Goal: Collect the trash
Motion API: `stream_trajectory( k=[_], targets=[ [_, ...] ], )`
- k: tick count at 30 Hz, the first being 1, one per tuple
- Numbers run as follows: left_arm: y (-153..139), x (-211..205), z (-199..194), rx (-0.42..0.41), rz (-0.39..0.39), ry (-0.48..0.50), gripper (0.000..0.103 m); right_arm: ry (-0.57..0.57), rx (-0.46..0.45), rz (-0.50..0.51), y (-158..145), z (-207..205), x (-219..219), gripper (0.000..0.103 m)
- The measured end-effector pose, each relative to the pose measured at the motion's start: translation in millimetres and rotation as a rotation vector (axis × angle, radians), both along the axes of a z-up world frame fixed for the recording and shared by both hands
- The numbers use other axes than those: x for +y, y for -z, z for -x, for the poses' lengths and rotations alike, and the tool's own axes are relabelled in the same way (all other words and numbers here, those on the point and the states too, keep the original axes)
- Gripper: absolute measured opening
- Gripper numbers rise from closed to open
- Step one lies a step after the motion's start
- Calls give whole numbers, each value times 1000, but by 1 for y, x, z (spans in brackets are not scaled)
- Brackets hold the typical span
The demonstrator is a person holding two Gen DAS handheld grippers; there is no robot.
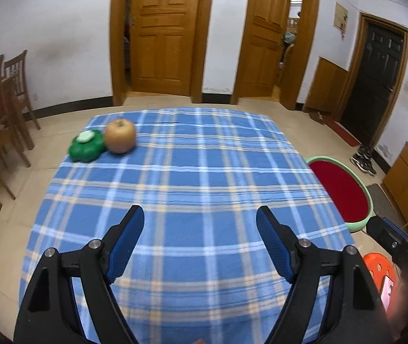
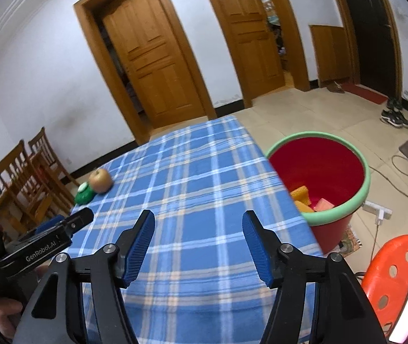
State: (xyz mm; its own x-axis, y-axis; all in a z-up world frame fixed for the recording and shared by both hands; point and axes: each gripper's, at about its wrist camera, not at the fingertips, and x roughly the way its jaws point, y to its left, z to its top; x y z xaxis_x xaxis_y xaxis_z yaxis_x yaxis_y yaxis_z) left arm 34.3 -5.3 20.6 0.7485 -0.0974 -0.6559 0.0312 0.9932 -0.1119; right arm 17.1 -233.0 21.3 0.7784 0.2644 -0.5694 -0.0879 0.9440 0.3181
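A tabletop (image 1: pixel 192 172) draped in a soft blue plaid cloth with white and pale orange stripes carries two things near its far left corner: a round, matte russet-brown apple (image 1: pixel 120 136) with a short stem and, touching its left side, a glossy green lobed plastic piece with a white top (image 1: pixel 86 144). The left hand-held gripper (image 1: pixel 199 226) hangs above the near part of the cloth, its ribbed blue pads on black plastic arms standing wide apart with nothing between them. The right hand-held gripper (image 2: pixel 198 229) is likewise parted and empty. Just beside the tabletop's right edge stands a round red plastic bucket with a pale green rim (image 2: pixel 344 200); inside it lie yellow-orange ridged pieces (image 2: pixel 301 196) and a pink block (image 2: pixel 323 204).
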Motion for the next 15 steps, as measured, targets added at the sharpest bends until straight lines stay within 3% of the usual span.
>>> stream_trajectory(
  k=[3,15],
  targets=[
    [3,10,12,-5,-1,-28,83,-17,-13,21,2,6,11,74],
    [28,14,37,-35,-59,-74,84,14,-62,48,25,20,26,78]
  ],
)
